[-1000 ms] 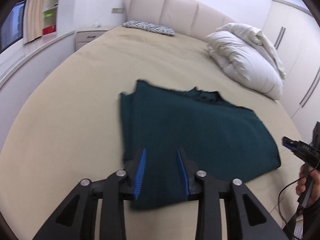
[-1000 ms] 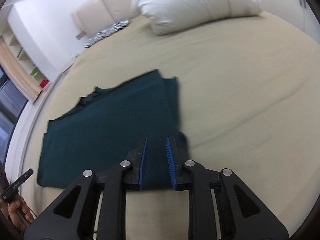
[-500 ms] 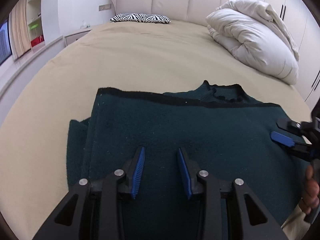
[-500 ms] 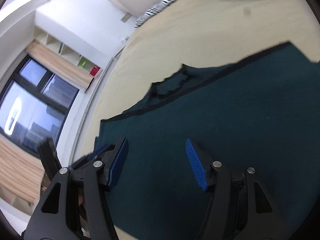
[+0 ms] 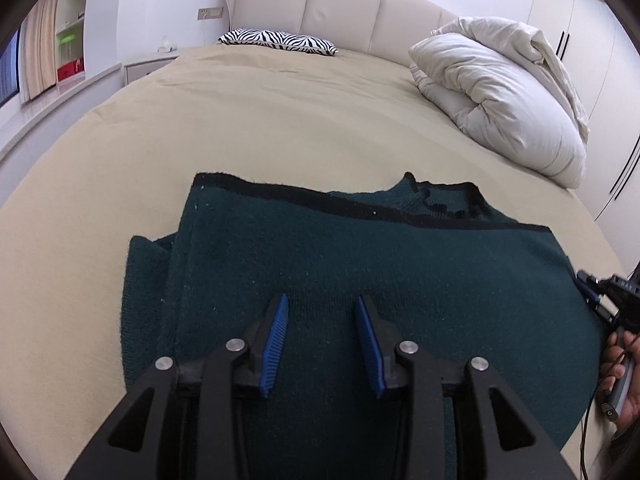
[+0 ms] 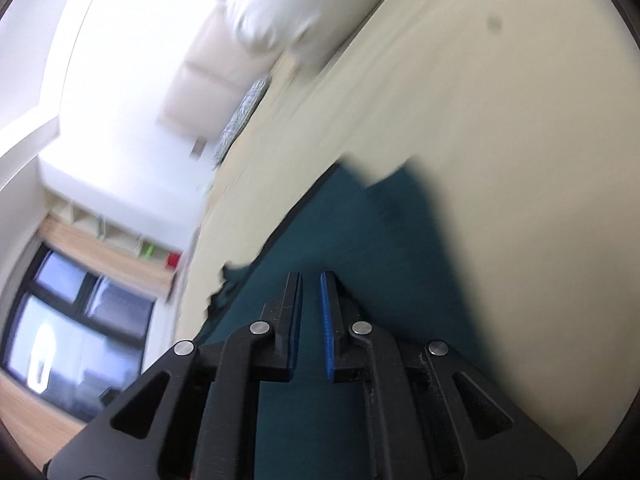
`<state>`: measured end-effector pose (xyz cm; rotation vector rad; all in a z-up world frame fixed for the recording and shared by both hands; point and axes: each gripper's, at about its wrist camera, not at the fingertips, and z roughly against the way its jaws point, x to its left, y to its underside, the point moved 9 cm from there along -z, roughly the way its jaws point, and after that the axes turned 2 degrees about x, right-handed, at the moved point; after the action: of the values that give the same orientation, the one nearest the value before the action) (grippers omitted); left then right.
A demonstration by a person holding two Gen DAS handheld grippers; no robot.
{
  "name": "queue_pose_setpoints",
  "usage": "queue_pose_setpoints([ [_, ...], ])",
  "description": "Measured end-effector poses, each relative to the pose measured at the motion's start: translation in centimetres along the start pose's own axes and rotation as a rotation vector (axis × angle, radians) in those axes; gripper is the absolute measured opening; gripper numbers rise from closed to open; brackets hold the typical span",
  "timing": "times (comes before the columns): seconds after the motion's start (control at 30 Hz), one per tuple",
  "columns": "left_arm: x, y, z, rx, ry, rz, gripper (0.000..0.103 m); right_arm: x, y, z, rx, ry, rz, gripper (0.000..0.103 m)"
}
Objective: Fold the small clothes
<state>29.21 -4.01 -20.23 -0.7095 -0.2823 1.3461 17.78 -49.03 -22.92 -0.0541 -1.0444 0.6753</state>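
- Beige bedding (image 5: 240,120) stretches ahead of my left tool to a padded cream headboard (image 5: 340,12); a zebra-print pillow (image 5: 276,40) lies far ahead at its foot, and a rolled white duvet (image 5: 500,100) sits ahead and to the right.
- Directly under and ahead of my left gripper (image 5: 322,340) lies the dark green sweater (image 5: 360,260), folded, with a black-trimmed edge across its far side and the collar poking out beyond it.
- I read the left jaws as parted, blue pads (image 5: 276,340) well apart, nothing between them; whether the tips touch the knit I cannot tell.
- Off to the right of that tool, at the sweater's right edge, I see the right gripper (image 5: 592,300) with the person's hand (image 5: 620,376) around its handle.
- My right wrist view is tilted and blurred: the right gripper there (image 6: 310,312) has its jaws nearly together, a narrow gap showing, over the green knit (image 6: 380,260). I cannot tell whether fabric is pinched.
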Motion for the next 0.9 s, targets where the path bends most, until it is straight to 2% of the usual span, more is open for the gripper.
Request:
queue_pose_setpoints([
  [0.07, -0.2, 0.1, 0.9, 0.013, -0.004, 0.006, 0.038, -1.9, -0.7, 2.1, -0.047, 0.018, -0.085, 0.008],
  [0.13, -1.2, 0.5, 2.4, 0.015, 0.03, 0.028, 0.038, -1.5, -0.3, 3.8, -0.061, 0.108, -0.042, 0.016],
  [0.17, -2.0, 1.0, 3.4, 0.007, 0.064, 0.036, 0.038, 0.0, 0.6, 4.7, -0.049, 0.1, 0.01, 0.016],
  [0.2, -2.8, 1.6, 4.2, 0.002, 0.087, 0.034, 0.039, 1.4, 1.4, 5.6, -0.031, 0.057, 0.038, 0.016],
  [0.3, -5.9, 4.7, 5.6, 0.023, 0.122, -0.012, 0.041, 8.2, 7.0, 6.0, 0.099, -0.105, 0.167, 0.017],
  [0.37, -6.8, 6.7, 5.5, 0.057, 0.121, -0.017, 0.041, 11.2, 11.3, 4.9, 0.204, -0.136, 0.25, 0.025],
  [0.43, -6.4, 7.9, 5.1, 0.083, 0.101, -0.007, 0.041, 12.6, 15.2, 2.9, 0.321, -0.179, 0.277, 0.025],
  [0.5, -5.9, 8.5, 5.3, 0.094, 0.112, 0.009, 0.041, 12.2, 17.4, 0.9, 0.389, -0.133, 0.279, 0.025],
  [0.53, -5.5, 8.5, 5.5, 0.099, 0.113, 0.014, 0.039, 10.6, 18.0, -0.3, 0.419, -0.078, 0.249, 0.025],
  [0.6, -4.5, 8.7, 6.0, 0.102, 0.11, 0.028, 0.037, 8.5, 17.5, -0.5, 0.399, -0.043, 0.18, 0.022],
  [0.67, -3.6, 9.2, 6.4, 0.098, 0.119, 0.05, 0.036, 6.4, 15.5, 1.4, 0.324, -0.04, 0.114, 0.023],
  [0.73, -3.2, 9.6, 6.7, 0.092, 0.134, 0.069, 0.035, 5.0, 13.0, 4.0, 0.239, 0.028, 0.126, 0.023],
  [0.83, -3.2, 9.7, 6.9, 0.085, 0.127, 0.075, 0.036, 4.8, 9.0, 8.3, 0.088, 0.102, 0.203, 0.031],
  [0.9, -3.4, 9.8, 7.0, 0.084, 0.123, 0.071, 0.041, 4.2, 6.0, 10.7, -0.002, 0.196, 0.264, 0.056],
])
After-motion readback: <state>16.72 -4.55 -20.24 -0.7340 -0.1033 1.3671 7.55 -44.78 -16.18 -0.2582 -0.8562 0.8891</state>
